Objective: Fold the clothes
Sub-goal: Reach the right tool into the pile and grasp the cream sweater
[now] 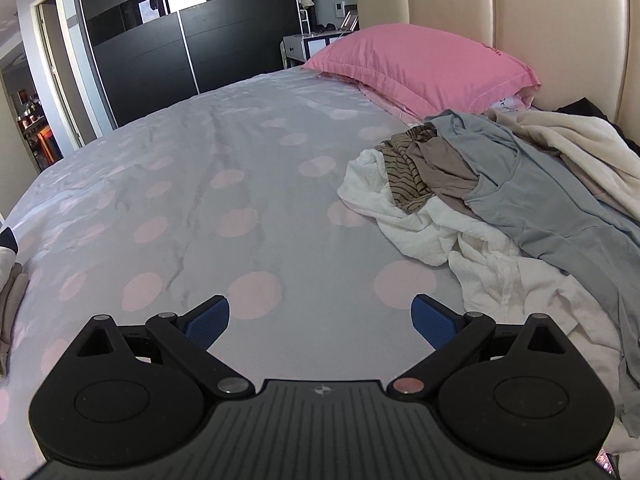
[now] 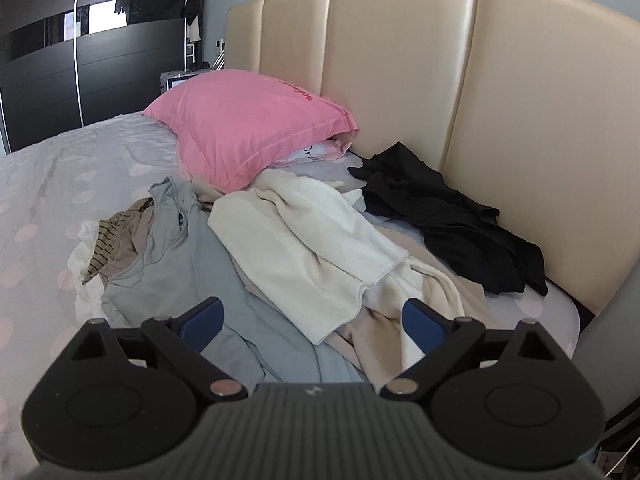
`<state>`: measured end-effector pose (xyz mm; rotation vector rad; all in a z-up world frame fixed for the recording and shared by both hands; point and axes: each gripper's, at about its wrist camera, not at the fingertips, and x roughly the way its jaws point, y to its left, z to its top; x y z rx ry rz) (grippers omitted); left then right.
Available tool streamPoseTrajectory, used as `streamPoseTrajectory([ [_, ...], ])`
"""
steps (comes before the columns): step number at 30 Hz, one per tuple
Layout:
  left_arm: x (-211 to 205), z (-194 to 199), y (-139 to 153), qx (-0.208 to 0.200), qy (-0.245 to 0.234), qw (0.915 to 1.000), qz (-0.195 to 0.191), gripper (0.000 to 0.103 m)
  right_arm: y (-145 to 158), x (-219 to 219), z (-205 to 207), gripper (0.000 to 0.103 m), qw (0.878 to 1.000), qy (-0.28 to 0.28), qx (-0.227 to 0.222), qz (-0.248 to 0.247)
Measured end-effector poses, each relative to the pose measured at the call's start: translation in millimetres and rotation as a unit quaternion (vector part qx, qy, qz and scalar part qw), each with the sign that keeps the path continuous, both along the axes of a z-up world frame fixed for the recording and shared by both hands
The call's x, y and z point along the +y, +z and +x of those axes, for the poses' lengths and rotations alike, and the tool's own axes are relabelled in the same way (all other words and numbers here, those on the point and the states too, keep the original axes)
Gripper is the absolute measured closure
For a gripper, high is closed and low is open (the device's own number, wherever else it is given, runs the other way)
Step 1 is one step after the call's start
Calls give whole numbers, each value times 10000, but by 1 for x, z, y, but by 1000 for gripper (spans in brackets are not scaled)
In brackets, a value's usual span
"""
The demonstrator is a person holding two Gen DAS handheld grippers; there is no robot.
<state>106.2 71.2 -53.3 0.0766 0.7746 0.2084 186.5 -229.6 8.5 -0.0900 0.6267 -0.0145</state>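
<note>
The left tool [image 1: 320,320] hung over the bed [image 1: 200,200] with its blue pads [image 1: 208,322] spread wide and nothing between them. Directly under and ahead of it lay only bare grey bedspread with pale pink dots. The heap of clothes [image 1: 500,200] lay ahead and off to that tool's right, apart from it: a crumpled white garment [image 1: 420,236] nearest, a striped brown piece [image 1: 408,176] on top of it, and a grey-blue top [image 1: 540,200] draped across both, running toward the lower right edge of the view. A pink pillow [image 1: 420,68] sat beyond the heap against the padded headboard [image 1: 540,20]. A small stack of folded cloth [image 1: 10,300] showed at the far left edge.

The right tool [image 2: 312,320] was likewise spread open and empty, but it hovered right over the heap. The grey-blue top [image 2: 180,264] lay beneath and just ahead of its left finger, and a cream towel-like garment [image 2: 304,240] stretched between the two fingers and onward, with beige cloth [image 2: 372,332] under the right finger. Whether either finger touched the fabric could not be told. A black garment [image 2: 452,220] lay farther off, ahead to the right, against the headboard [image 2: 440,80], and the pink pillow [image 2: 248,128] lay ahead to the left.
</note>
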Motion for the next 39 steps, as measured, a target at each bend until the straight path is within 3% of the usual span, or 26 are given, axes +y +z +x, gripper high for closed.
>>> streamPoseTrajectory([
  [3,2,9,-7,91,-16,10000,1,3,-9,3,20,7,9998,85,36,-167],
  [7,4,18,-18,217,-42,9998,5,3,-28,5,52,23,9992,153,273,-244],
  [13,8,29,-31,363,-38,9993,11,3,-55,22,88,28,9977,343,565,-114],
  [16,10,31,-36,425,-56,9991,19,3,-66,26,101,57,9970,111,723,-235],
  [18,10,32,-38,448,-70,9990,24,3,-64,18,102,69,9977,-40,678,-73],
  [20,11,32,-39,456,-86,9989,23,4,-57,11,99,92,9980,-102,615,102],
  [25,12,27,-34,424,-119,9990,11,4,-36,12,85,96,9993,15,361,21],
  [30,12,17,-22,317,-111,9994,-2,4,-10,45,49,96,9958,893,170,72],
  [39,23,-17,9,80,-61,9999,2,5,10,108,-26,96,9804,1931,391,-36],
])
